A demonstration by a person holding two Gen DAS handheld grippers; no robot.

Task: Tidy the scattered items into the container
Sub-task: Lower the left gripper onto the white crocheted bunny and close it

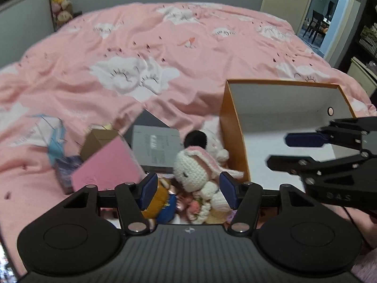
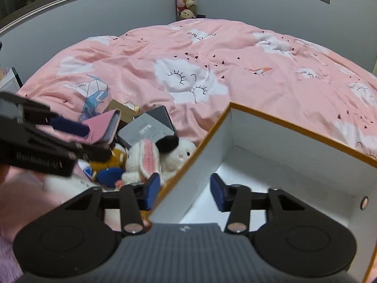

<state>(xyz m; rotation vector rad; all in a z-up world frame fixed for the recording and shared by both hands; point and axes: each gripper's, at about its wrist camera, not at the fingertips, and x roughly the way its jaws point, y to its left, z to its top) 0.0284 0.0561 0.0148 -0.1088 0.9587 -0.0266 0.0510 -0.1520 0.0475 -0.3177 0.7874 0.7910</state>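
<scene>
- Left wrist view: the left tool [image 1: 187, 189] hangs over a heap of items on the bed, jaws wide apart, blue pads clear of everything; nothing held.
- Between and just beyond its pads lies a white crocheted rabbit [image 1: 195, 169] with pink-lined ears, on top of the heap; a white plush with a black ear [image 1: 207, 141] sits behind it against the box's outer wall.
- A yellow-brown plush with a blue part [image 1: 162, 200] lies under the left pad, partly hidden.
- Further left: a pink case [image 1: 108, 167], tilted and blurred; a brown carton [image 1: 99, 141]; a grey box with a printed label [image 1: 155, 148].
- The container, an orange cardboard box with a white inside [image 1: 235, 127], stands open on the pink cloud-print duvet [image 1: 165, 47], just right of the heap. Its visible floor is bare.
- The right tool [image 1: 278, 151] reaches in from the right above the box's interior, jaws parted, nothing between them.
- Right wrist view: the right tool [image 2: 183, 193] straddles the box's [image 2: 294, 127] near-left wall: one pad outside, one inside. The pads do not appear to press on the wall; gap moderate; no item gripped.
- The rabbit [image 2: 143, 158] and black-eared plush [image 2: 179, 148] lie just outside that wall; the grey box [image 2: 146, 129] and pink case [image 2: 103, 127] lie behind.
- The left tool [image 2: 94, 141] enters from the left over the heap, open.
- No scattered item shows inside the box.
</scene>
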